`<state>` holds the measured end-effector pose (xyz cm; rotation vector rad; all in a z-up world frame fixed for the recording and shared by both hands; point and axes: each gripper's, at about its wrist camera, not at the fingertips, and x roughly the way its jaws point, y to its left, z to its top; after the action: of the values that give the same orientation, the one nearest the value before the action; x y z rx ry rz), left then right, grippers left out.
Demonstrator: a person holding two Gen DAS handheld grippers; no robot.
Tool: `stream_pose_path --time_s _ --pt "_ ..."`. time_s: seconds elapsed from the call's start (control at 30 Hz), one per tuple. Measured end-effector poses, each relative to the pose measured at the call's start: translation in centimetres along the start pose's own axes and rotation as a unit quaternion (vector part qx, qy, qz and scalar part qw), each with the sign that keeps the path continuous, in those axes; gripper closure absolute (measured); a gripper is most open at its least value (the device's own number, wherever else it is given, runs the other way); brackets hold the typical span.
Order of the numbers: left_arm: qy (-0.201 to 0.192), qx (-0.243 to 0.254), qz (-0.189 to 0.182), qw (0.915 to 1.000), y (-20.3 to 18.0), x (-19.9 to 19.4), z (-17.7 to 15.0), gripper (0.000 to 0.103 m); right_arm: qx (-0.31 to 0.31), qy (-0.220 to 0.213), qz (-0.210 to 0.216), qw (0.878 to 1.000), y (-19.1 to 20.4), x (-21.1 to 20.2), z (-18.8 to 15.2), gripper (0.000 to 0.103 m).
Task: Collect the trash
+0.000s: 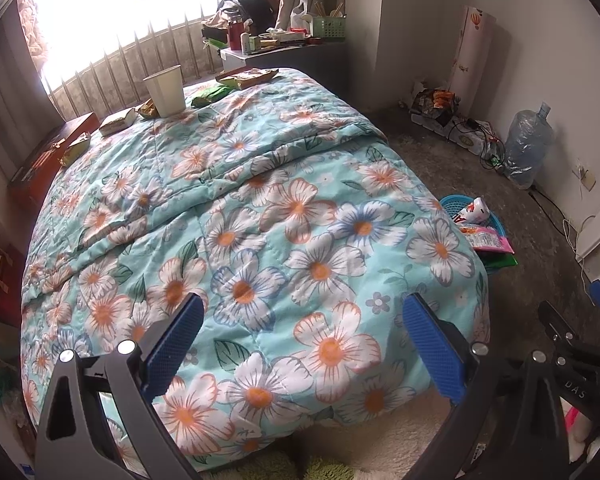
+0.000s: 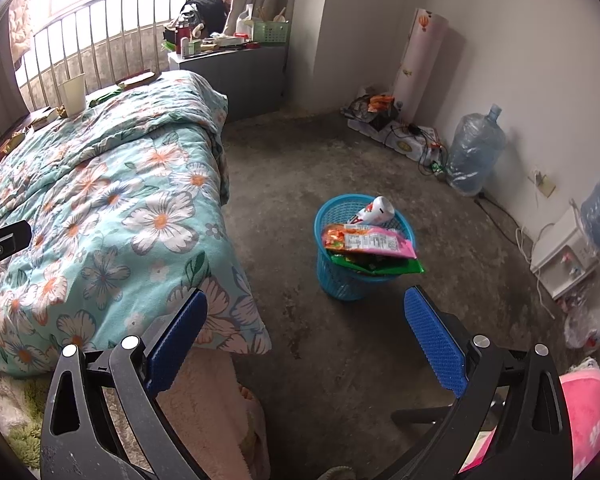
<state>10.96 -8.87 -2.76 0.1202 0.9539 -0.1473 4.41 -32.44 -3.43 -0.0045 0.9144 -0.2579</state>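
Note:
A blue plastic basket (image 2: 340, 280) stands on the floor beside the bed, holding a pink snack bag (image 2: 376, 242), a green wrapper (image 2: 396, 268) and a white bottle (image 2: 378, 210). The same basket (image 1: 454, 204) peeks out past the bed's right edge in the left wrist view. At the bed's far end stand a paper cup (image 1: 166, 90) and several wrappers (image 1: 212, 95), also seen small as the cup (image 2: 74, 94) in the right wrist view. My left gripper (image 1: 304, 344) hangs open over the foot of the bed. My right gripper (image 2: 306, 340) is open above the floor, short of the basket.
A floral quilt (image 1: 260, 208) covers the bed. A grey cabinet (image 2: 240, 76) with clutter stands by the window. A water jug (image 2: 474, 152), cables and boxes line the right wall. A pink item (image 2: 588, 420) lies at the lower right. Bare concrete floor (image 2: 300, 168) lies between bed and wall.

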Motion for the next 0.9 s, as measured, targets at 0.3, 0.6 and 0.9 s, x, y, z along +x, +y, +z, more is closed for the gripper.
stream_pose_path --time_s 0.3,0.6,0.9 --pt "0.0 0.0 0.0 1.0 0.01 0.03 -0.04 0.006 0.003 0.002 0.003 1.0 -0.05 -0.08 0.02 0.008" --pt "0.0 0.0 0.0 1.0 0.05 0.07 -0.02 0.006 0.006 0.003 0.004 1.0 -0.09 -0.28 0.13 0.008" --pt "0.003 -0.002 -0.002 1.0 0.09 0.33 -0.25 0.006 0.006 0.004 0.002 1.0 0.0 -0.22 -0.05 0.008"
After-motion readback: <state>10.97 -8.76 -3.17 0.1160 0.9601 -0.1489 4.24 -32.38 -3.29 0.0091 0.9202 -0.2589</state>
